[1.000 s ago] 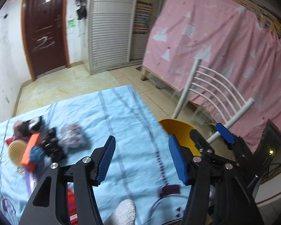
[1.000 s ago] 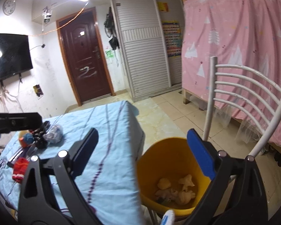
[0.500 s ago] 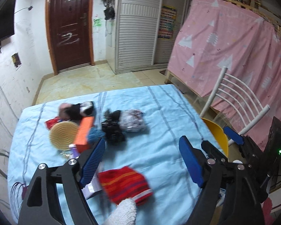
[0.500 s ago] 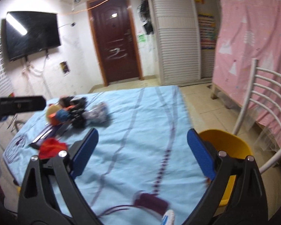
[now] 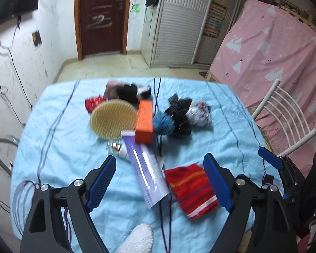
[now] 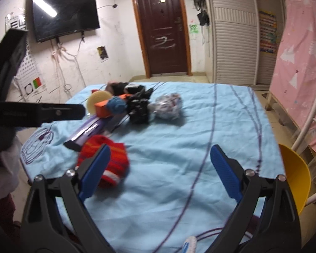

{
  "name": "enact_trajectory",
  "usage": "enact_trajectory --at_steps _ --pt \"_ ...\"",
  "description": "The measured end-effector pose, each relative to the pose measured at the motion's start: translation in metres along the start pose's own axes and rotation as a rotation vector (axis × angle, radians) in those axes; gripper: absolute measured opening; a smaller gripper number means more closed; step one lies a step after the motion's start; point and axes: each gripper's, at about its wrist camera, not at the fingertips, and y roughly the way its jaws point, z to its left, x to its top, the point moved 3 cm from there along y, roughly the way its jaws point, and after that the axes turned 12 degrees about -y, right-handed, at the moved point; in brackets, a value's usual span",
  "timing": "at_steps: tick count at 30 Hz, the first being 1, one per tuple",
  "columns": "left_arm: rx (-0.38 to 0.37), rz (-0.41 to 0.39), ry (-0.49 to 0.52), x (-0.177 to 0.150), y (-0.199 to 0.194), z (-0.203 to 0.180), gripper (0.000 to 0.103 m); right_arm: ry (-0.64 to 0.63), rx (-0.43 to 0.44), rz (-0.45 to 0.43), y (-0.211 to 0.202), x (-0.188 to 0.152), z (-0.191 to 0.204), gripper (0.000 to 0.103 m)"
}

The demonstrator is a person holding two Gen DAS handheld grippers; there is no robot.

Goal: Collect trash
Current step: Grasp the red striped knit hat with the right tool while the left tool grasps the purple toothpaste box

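Between left gripper [image 5: 160, 179] fingers: purple tube [image 5: 146, 168], red sock [image 5: 191, 189].

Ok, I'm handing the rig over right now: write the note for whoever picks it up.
Left hand-held gripper: open, empty, over the near part of the table, purple tube and red knit piece just ahead of it.
Right hand-held gripper: open, empty, above bare blue cloth.
Trash on the table: crumpled black bag and crumpled printed wrapper, side by side in the far pile.
Yellow bin: on the white chair at the table's right edge; contents not visible.
Done: cannot tell from here.
Left: pick up the bag and the wrapper, drop them in the bin.
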Motion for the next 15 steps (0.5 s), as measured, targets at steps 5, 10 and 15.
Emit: enact_trajectory --at_steps 5,10,15 --pt "-0.031 0.094 -0.038 -0.011 0.020 0.011 0.076 -0.016 0.033 0.031 0.008 -0.002 0.013 0.092" --pt "-0.062 0.159 -0.077 -0.019 0.035 0.017 0.064 -0.031 0.056 0.062 0.017 -0.004 0.024 0.092" --pt "-0.092 0.194 -0.091 -0.024 0.046 0.020 0.029 -0.045 0.077 0.074 0.020 -0.003 0.033 0.093"
